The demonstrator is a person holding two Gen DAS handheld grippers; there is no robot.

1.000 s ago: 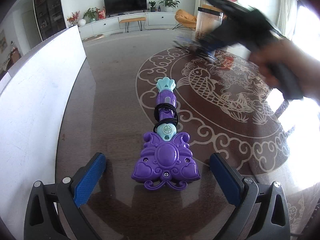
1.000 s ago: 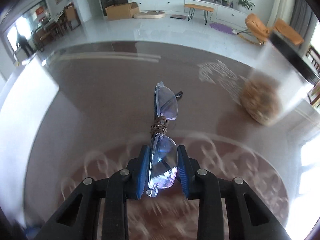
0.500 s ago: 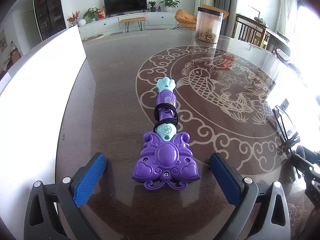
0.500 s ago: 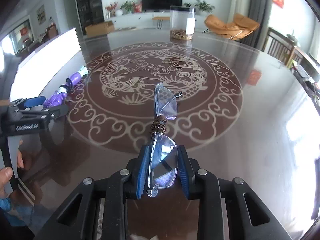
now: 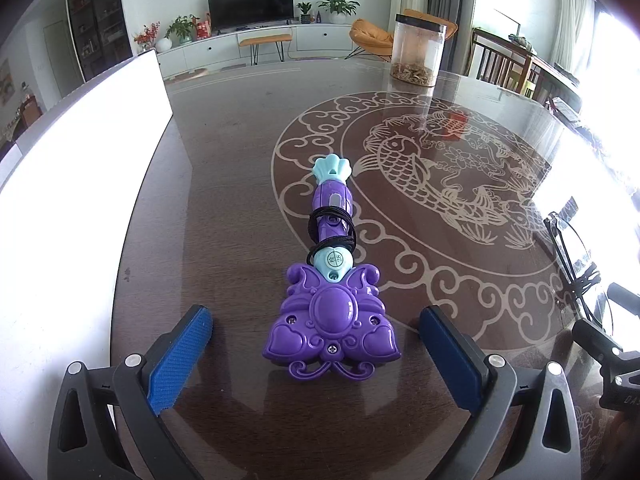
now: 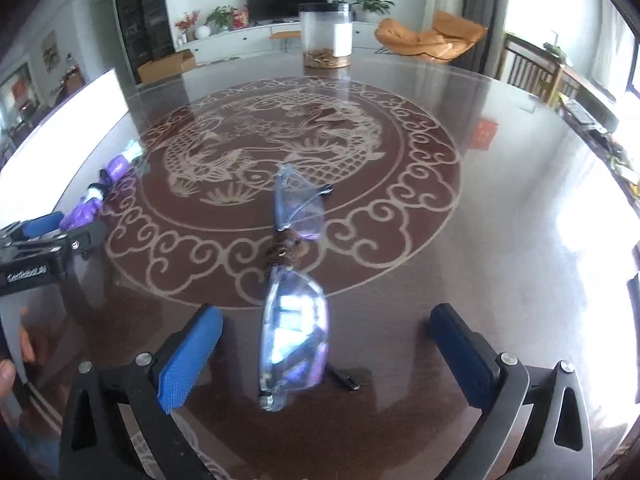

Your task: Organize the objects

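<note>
Both grippers spread wide, nothing held, sorting barely begun.

The right gripper [image 6: 326,354] straddles the glasses [image 6: 294,308], which lie on the table [image 6: 500,220] near its front edge, jaws clear of them. The left gripper [image 5: 316,354] stands equally wide around the purple toy wand [image 5: 332,284] by the table's left edge, beside a white board [image 5: 80,168]. I judge both items unplaced; the jar [image 6: 326,36] waits at the far edge.
</note>
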